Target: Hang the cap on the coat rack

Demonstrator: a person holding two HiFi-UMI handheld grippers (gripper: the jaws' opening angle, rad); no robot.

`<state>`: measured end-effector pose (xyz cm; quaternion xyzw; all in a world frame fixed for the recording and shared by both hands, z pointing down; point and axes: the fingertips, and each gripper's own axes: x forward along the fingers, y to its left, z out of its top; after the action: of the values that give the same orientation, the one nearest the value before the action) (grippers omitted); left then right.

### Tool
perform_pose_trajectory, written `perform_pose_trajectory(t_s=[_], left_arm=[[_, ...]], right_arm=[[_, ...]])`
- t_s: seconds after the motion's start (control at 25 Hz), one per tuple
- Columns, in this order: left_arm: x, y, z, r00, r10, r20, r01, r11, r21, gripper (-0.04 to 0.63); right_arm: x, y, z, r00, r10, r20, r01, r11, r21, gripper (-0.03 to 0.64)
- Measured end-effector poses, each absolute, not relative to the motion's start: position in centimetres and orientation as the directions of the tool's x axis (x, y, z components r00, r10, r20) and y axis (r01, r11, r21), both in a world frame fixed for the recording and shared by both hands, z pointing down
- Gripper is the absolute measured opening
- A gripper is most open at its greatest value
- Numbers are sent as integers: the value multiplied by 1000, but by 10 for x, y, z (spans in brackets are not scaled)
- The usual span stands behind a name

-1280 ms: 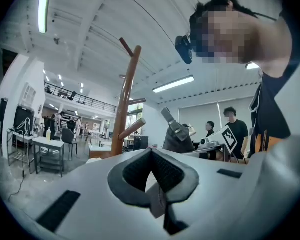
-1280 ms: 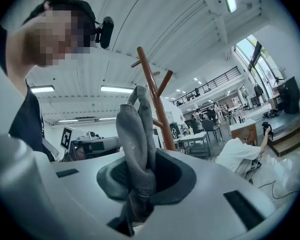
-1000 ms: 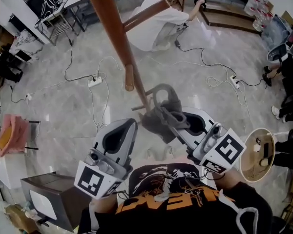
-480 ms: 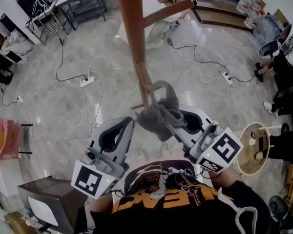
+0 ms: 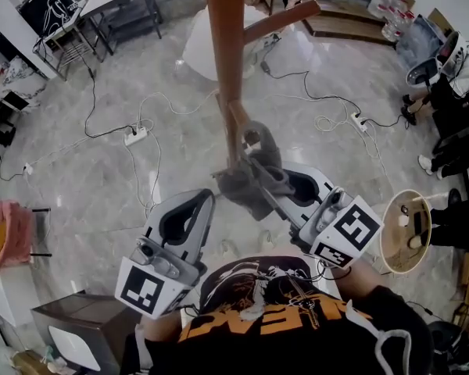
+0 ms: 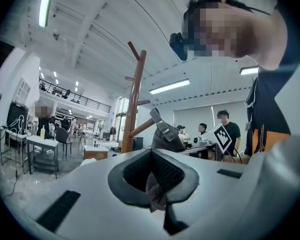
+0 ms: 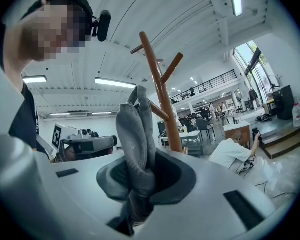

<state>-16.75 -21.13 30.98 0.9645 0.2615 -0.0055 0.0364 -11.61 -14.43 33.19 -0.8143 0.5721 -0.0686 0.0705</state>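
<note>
The right gripper point(image 5: 275, 187) is pinching the grey cap point(image 5: 254, 174) tight, right beside the brown coat rack point(image 5: 225, 53). The left gripper point(image 5: 189, 209) has its jaws pressed together, and I can see nothing held in them. I think the cap's back loop should slip over the little peg point(image 5: 238, 123). Go slow, lift it a bit, then let go.

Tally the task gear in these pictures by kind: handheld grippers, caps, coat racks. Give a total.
Grippers: 2 (left gripper, right gripper)
Cap: 1, grey, in the right gripper's jaws
Coat rack: 1, wooden
Total: 4
</note>
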Motion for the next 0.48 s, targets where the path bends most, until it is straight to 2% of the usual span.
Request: perform_pose_trajectory(t_s=[0.48], left_arm=[[-170, -218, 309, 877, 478, -36, 480, -875, 62, 23]], right_arm=[[-97, -150, 349, 339, -940, 32, -917, -337, -213, 72]])
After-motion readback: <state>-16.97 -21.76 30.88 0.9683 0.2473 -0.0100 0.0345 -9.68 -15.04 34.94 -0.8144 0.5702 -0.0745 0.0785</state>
